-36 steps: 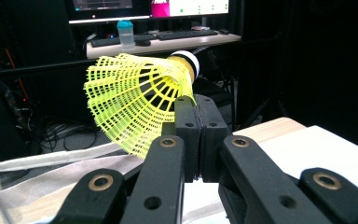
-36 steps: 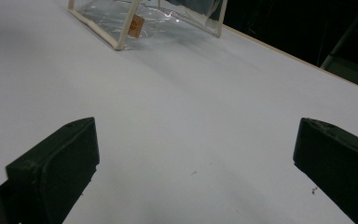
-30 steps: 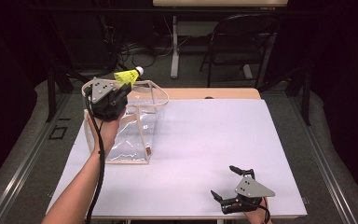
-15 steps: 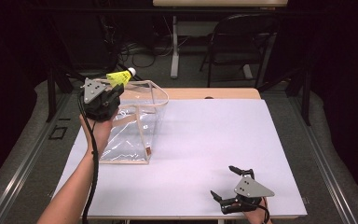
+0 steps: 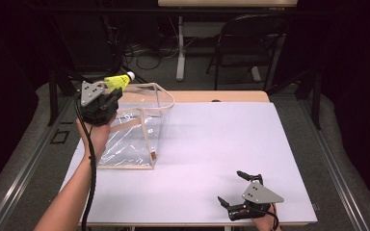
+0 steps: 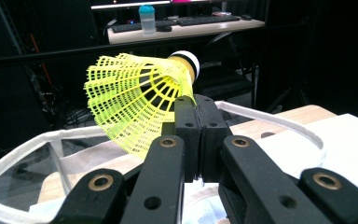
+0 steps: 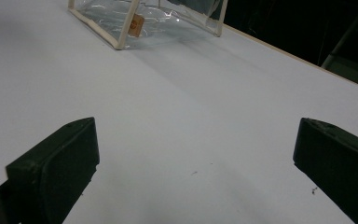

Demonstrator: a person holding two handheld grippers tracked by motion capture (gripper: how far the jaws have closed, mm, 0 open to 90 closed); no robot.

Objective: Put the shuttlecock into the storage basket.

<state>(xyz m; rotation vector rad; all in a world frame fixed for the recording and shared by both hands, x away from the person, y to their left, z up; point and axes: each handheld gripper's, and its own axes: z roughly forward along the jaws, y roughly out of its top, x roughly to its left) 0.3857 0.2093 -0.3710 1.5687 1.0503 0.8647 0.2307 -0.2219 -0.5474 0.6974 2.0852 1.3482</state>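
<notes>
A yellow mesh shuttlecock (image 5: 117,82) (image 6: 137,100) with a white-and-tan cork tip is pinched by its skirt edge in my left gripper (image 5: 107,91) (image 6: 196,109), which is shut on it. It hangs above the open top of a clear plastic bag (image 5: 134,132) with beige trim, standing at the table's left. The bag's white rim (image 6: 279,121) curves below the jaws. My right gripper (image 5: 235,187) (image 7: 196,154) rests low near the table's front right edge, jaws wide apart with nothing between them.
The white table top (image 5: 221,139) stretches wide between the bag and the right gripper. A wooden strip (image 5: 217,96) runs along its far edge. A dark chair (image 5: 250,43) and a desk leg (image 5: 179,48) stand behind the table. The bag's corner with an orange tag (image 7: 135,25) lies ahead of the right gripper.
My left gripper has lifted and drawn back to the left with the shuttlecock, from over the bag's middle to its rear left corner. The right gripper has stayed put.
</notes>
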